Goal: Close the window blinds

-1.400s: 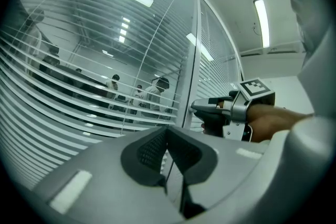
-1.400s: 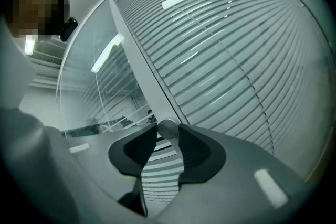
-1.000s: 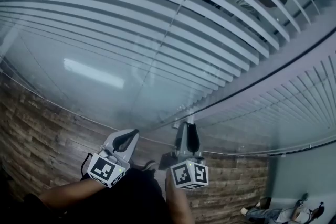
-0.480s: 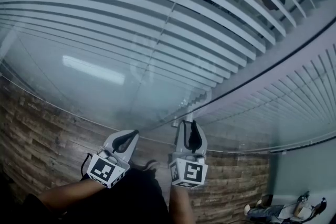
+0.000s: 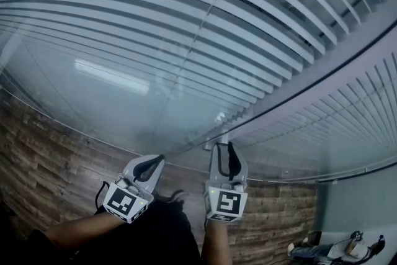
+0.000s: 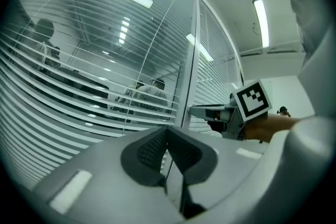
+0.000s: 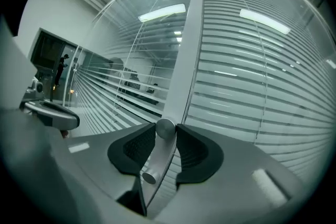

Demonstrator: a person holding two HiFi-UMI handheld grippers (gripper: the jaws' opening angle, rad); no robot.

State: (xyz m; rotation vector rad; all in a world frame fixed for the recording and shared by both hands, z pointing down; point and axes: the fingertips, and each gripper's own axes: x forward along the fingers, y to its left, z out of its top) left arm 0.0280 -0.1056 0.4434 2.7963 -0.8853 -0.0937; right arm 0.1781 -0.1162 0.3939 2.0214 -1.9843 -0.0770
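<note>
Knob between right gripper jaws, own view only

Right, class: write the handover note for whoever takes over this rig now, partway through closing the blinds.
Left gripper: shut, empty, beside the right one.
Right gripper: fingers clamped on the round knob on the frame post.
Done: knob gripped; right-hand slats look nearly flat.
Left: left-hand slats are open, with people visible through them; turning the knob should probably close them.
</note>
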